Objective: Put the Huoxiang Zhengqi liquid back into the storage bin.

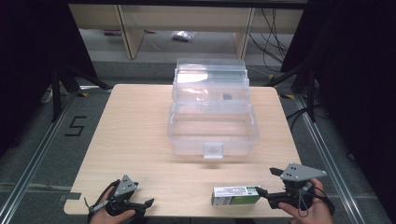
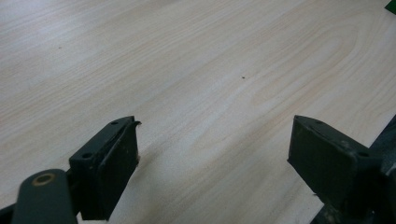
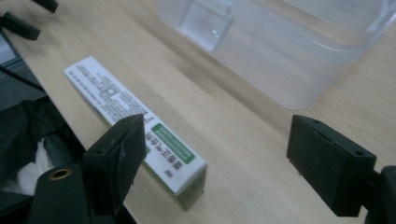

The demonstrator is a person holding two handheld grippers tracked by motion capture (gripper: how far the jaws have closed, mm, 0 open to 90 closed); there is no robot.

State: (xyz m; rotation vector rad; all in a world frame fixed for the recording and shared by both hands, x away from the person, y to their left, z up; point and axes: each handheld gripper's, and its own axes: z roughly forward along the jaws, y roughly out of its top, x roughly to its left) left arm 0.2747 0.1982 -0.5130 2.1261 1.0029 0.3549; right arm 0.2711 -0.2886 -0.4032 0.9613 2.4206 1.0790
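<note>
Toothpaste box [image 1: 236,195] lies flat on the counter [image 1: 140,140] in the high view, well in front of the clear plastic case [image 1: 212,112], just beside the right gripper [image 1: 268,186]; the left gripper [image 1: 142,205] rests far to its left. In the left gripper view, fingers [image 2: 112,163] are released over bare wood. In the right gripper view, released fingers [image 3: 116,154] straddle the box's near end [image 3: 177,163] without touching.

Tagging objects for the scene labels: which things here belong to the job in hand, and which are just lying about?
In the job:
- white and green carton, lying flat at the near table edge
- right gripper, open, jaws at the carton's end, not gripping it
- clear plastic box, lid up

Just lying about:
- left gripper, open over bare wooden table
- bag on the floor beyond
- cables
</note>
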